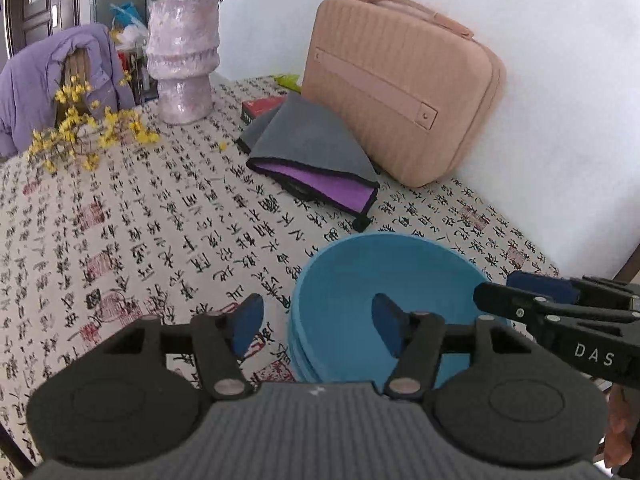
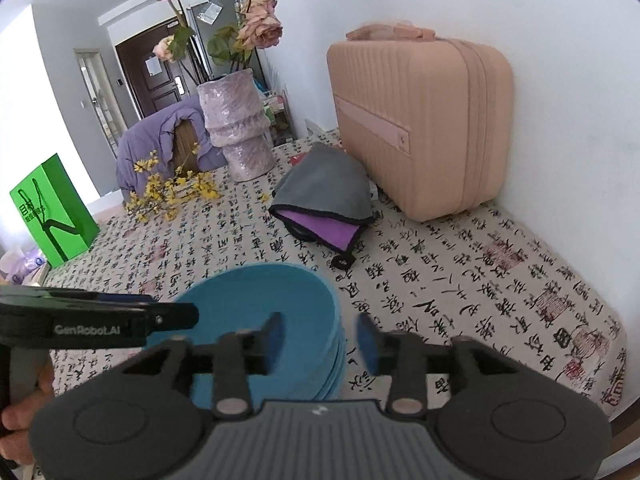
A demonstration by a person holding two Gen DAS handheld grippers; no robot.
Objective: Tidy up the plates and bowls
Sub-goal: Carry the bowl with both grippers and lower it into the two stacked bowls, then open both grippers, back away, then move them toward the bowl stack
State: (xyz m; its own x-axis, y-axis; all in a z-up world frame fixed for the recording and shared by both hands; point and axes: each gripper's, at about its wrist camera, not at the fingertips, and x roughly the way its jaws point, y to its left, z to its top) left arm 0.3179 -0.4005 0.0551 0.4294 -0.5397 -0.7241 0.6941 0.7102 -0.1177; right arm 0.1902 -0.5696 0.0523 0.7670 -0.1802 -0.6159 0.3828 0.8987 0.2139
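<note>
I think I am at the letting-go step. The stack of blue plates (image 1: 384, 280) sits on the table (image 1: 160, 220), right under and between my two claws, and it looks set down flat.

My left claw (image 1: 318, 326) is about half open. One blue pad is outside the left edge of the stack and the other pad is over the inside of the top plate. The rim sits between them, but the pads do not seem to press on it. It holds nothing.

My right claw (image 2: 320, 346) is open a bit less. Its left pad is over the top plate and its right pad is just outside the right edge. It does not squeeze the rim either.

Next, I think I should lift both claws straight up and back, so I don't bump the stack. Then I can look for more plates or bowls. I see none nearby right now.
</note>
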